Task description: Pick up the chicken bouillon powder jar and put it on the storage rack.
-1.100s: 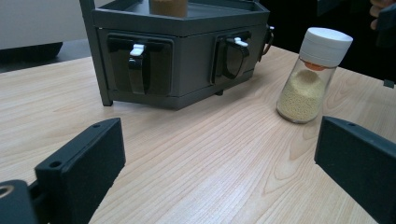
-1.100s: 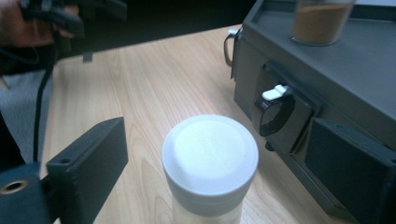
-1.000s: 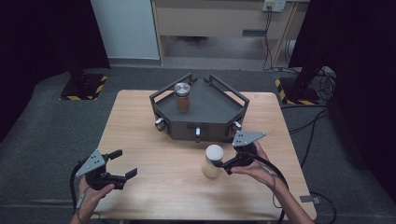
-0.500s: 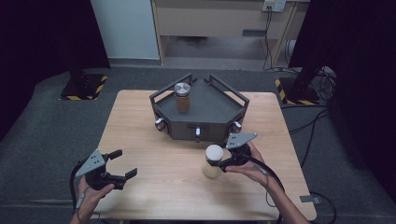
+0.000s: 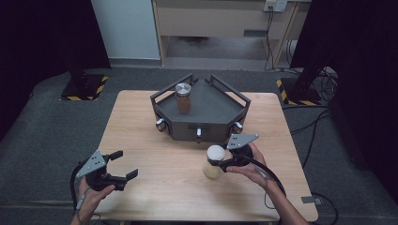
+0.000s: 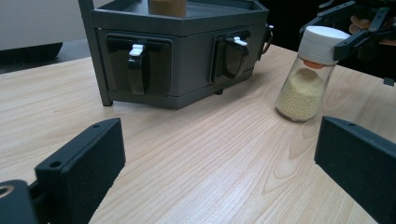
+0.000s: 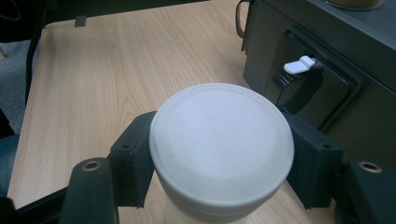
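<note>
While the white-capped jar [image 5: 214, 161] stands on the bench [image 5: 155, 187], just in front of the grey rack, the right claw [image 5: 220, 161] is clamped on its cap. In the right gripper view the two black jaws press against opposite sides of the white lid [image 7: 222, 144], closed in as far as the cap allows. From the left gripper view the jar [image 6: 308, 74] tilts a little, its top leaning toward the right claw [image 6: 343, 35] that holds it, its base on or barely off the wood; I cannot tell which. Its long axis runs near vertical, cap up, and pale yellow grains fill the lower part of the glass.

Over at the near left corner, the left claw [image 5: 122, 165] hangs wide open, holding nothing and touching nothing; its jaws sit far apart at the bottom corners of the left gripper view, bare bench between them. It points toward the rack and the jar, well apart from both.

Count them up: two jars, two claws, one rack. The second jar [image 5: 183, 97], with a clear lid and brown contents, stands upright on top of the dark grey rack [image 5: 220, 110] at the middle far side of the bench. Along the rack's front faces the high view shows three small white-tipped latches [image 5: 199, 132].
</note>
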The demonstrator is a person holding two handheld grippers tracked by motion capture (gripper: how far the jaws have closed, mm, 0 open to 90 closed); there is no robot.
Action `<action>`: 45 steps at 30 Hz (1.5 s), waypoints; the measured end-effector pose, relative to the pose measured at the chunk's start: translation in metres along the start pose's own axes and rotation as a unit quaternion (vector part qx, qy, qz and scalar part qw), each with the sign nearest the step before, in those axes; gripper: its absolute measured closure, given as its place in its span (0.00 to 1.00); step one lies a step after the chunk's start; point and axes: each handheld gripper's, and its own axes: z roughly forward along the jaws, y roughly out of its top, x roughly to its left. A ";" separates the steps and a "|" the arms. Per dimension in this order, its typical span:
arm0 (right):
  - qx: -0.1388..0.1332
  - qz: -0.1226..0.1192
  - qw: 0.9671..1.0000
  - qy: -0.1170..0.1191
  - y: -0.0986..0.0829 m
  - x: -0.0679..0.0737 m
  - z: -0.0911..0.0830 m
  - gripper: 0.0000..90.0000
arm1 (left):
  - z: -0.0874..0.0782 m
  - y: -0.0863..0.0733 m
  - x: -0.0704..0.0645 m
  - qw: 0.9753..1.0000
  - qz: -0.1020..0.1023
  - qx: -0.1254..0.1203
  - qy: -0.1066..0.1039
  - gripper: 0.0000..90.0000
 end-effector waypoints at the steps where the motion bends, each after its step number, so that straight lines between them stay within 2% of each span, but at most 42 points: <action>1: 0.000 0.001 1.000 -0.002 0.000 0.000 -0.001 0.38 | 0.000 0.000 0.000 1.000 0.000 0.000 0.000 0.01; 5: -0.003 0.012 1.000 -0.013 0.001 0.003 -0.004 0.38 | 0.000 0.000 0.000 1.000 0.001 0.001 0.000 0.01; 9: -0.021 0.021 0.999 -0.021 0.000 0.003 -0.011 0.38 | 0.000 0.000 0.000 1.000 0.000 0.001 0.000 0.01; 10: -0.030 0.031 0.999 -0.023 0.001 0.002 -0.015 0.38 | 0.001 0.000 0.000 1.000 0.000 0.002 0.000 0.01; 13: -0.036 0.031 0.998 -0.029 0.004 0.002 -0.019 0.38 | 0.001 0.000 0.000 1.000 0.000 0.002 0.000 0.01; 22: -0.044 0.029 0.998 -0.046 0.035 -0.001 -0.037 0.38 | 0.001 0.000 0.000 1.000 0.000 0.002 0.000 0.01; 33: -0.050 0.029 0.997 -0.060 0.067 -0.002 -0.042 0.38 | 0.001 0.000 0.001 1.000 0.001 0.002 -0.003 0.01; 38: -0.053 0.031 0.996 -0.063 0.088 -0.008 -0.047 0.38 | 0.001 0.000 0.001 1.000 0.000 0.002 -0.004 0.01; 45: -0.059 0.032 0.995 -0.071 0.108 -0.015 -0.051 0.38 | 0.001 0.000 0.002 1.000 -0.001 0.002 -0.004 0.01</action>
